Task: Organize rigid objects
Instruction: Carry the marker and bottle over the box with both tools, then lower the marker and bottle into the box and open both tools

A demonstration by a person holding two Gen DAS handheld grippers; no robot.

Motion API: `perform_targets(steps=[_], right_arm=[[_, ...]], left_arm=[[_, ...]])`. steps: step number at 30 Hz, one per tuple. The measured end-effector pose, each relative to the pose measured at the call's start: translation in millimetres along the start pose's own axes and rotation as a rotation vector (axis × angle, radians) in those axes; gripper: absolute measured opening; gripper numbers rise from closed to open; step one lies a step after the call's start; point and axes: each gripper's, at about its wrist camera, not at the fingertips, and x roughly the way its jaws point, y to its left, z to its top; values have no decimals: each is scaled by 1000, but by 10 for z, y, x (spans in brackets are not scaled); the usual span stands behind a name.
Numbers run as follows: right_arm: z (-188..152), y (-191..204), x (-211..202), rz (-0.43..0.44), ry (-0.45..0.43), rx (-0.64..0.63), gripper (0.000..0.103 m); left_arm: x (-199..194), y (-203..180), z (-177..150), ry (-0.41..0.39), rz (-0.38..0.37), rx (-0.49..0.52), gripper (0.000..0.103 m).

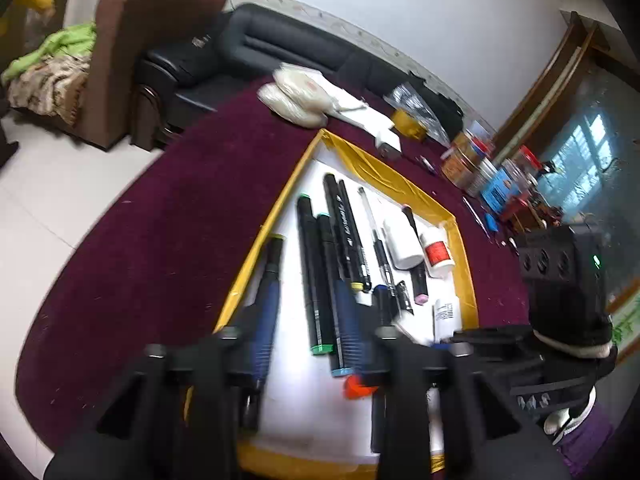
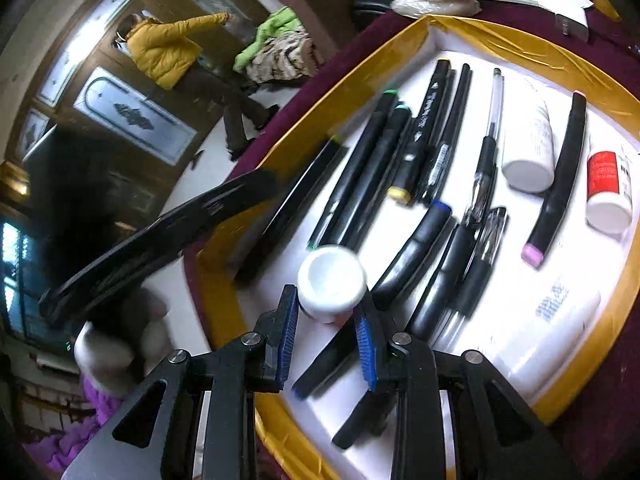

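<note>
The right gripper (image 2: 329,334) is pinching a small white-capped bottle (image 2: 332,288) between its blue pads (image 2: 289,336), the cap facing the camera and the bottle held above the white tray (image 2: 532,364) with the yellow-taped rim. Just beyond the held bottle, a row of black markers (image 2: 376,168) is lying side by side, with a clear pen (image 2: 490,132) to their right. Farther right of the jaws, two white bottles (image 2: 528,148) are lying on their sides with a pink-tipped marker (image 2: 558,184) between them.

The left gripper (image 1: 308,320) is hovering over the same tray (image 1: 296,420), its jaws spread wide with nothing between the fingers (image 1: 266,320). A green-tipped marker (image 1: 314,276) and a blue-tipped marker (image 1: 334,300) are lying in the gap between them. To the right of the jaws the other gripper is showing as a blurred black block. The tray is sitting on a dark red cloth (image 1: 168,232).
</note>
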Motion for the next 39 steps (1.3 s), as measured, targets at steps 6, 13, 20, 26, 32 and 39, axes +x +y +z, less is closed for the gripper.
perform_targets(steps=[6,13,20,26,32,39], right_arm=[[46,24,-64,-137,-77,-18,38],[-155,125,-543,-240,-273,-81,38],[-441,198,-1005,-393,-542,-121,67],[-618,123,-990,-461,-557,-98,68],[-876,-34,-1112,-496,-560,-72,68],[-990,-74,-1103,-514,-541,-74,69]], left_arm=[[-202,-118,-94,-89,81,51,62],[-403,-399,-149,-268,234,124,66],[-963,-1043,-507,-708,395,240,103],[-604,-1215,-221,-523,237,227,103],[-528,-1445,-322,-516,351,222,103],[-385,-1511,-424,-414,463,174,103]])
